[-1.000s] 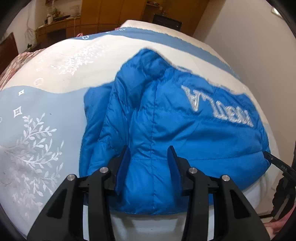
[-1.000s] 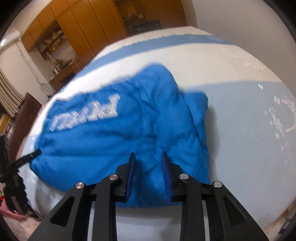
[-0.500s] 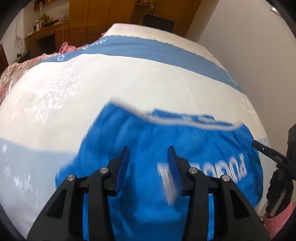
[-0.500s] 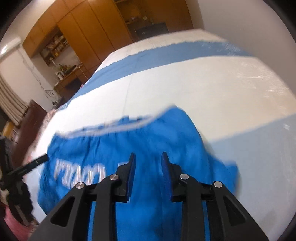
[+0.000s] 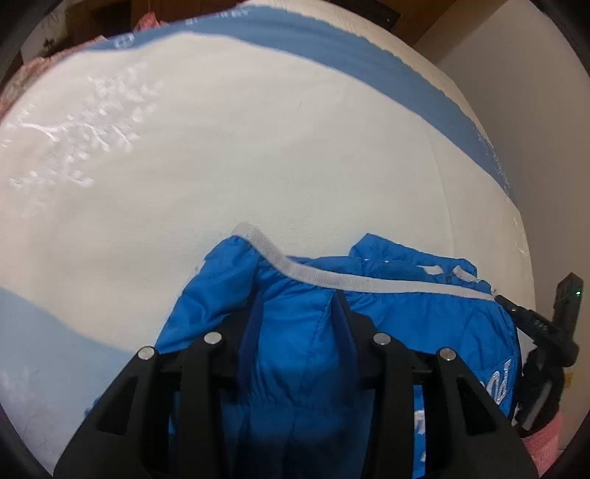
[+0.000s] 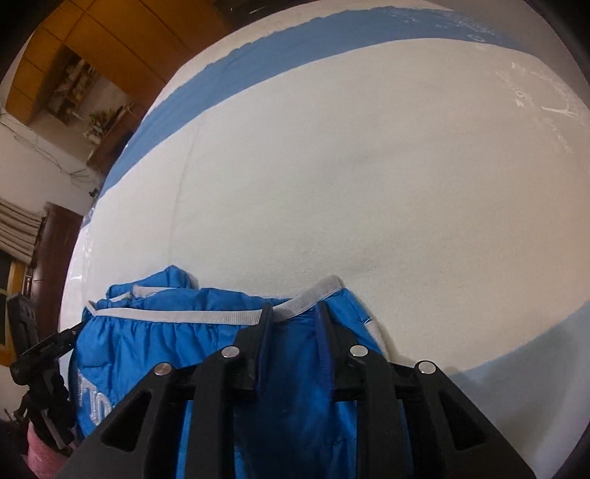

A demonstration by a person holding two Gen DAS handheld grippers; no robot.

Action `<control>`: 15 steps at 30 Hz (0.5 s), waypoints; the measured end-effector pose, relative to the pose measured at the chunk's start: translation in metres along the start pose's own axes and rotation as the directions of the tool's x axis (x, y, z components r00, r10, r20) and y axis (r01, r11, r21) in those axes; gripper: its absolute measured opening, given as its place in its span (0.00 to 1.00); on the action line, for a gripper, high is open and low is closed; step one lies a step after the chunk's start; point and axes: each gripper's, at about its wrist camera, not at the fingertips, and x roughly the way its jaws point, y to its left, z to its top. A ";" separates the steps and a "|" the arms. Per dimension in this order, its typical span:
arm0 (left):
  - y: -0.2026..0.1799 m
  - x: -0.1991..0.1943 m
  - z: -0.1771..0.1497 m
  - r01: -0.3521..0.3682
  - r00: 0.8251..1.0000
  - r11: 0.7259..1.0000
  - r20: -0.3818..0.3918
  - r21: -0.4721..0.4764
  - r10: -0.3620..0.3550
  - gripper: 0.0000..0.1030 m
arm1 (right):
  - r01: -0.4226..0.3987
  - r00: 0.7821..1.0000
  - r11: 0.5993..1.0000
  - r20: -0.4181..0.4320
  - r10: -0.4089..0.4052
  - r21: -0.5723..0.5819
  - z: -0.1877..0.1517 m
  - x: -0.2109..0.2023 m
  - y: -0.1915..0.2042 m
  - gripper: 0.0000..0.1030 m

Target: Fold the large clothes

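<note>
Bed cover (image 5: 258, 154), cream with blue bands; one blue band (image 5: 368, 55) runs across the far side, a paler blue area (image 6: 516, 368) lies near. White leaf embroidery (image 5: 92, 110) shows on the cream part, blurred. Wooden cabinets (image 6: 92, 33) stand beyond the bed, with an open shelf of small items (image 6: 73, 84), indistinct. A plain wall (image 5: 527, 110) flanks the bed. Pink fabric (image 5: 33, 70) lies at the far edge.

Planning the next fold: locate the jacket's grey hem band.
The grey ribbed hem band runs along the far edge of the blue puffer jacket, just past both grippers, bordering the white bedspread.
</note>
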 end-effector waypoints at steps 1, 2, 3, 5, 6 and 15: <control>0.000 -0.009 -0.002 -0.012 1.000 1.000 0.016 -0.003 0.012 0.37 | -0.025 1.000 1.000 0.018 0.025 0.000 -0.003 -0.012 0.000 0.25; -0.002 -0.025 -0.010 -0.029 0.998 1.000 0.054 0.010 0.029 0.40 | -0.038 0.999 0.999 0.031 0.038 -0.009 -0.007 -0.022 -0.001 0.26; -0.002 -0.037 -0.017 -0.049 0.996 0.998 0.079 0.025 0.047 0.45 | -0.054 0.997 0.998 0.052 0.056 -0.037 -0.016 -0.042 -0.001 0.27; 0.001 -0.067 -0.039 -0.108 0.985 0.993 0.143 0.054 0.100 0.49 | -0.065 0.995 0.995 0.077 0.071 -0.078 -0.034 -0.070 -0.005 0.28; 0.007 -0.080 -0.053 -0.120 0.981 0.991 0.162 0.054 0.110 0.49 | -0.064 0.995 0.994 0.076 0.071 -0.088 -0.043 -0.079 -0.007 0.30; 0.066 -0.139 -0.166 -0.192 0.964 0.967 0.150 -0.167 0.218 0.59 | -0.036 0.998 0.993 0.041 0.041 -0.111 -0.130 -0.127 -0.031 0.43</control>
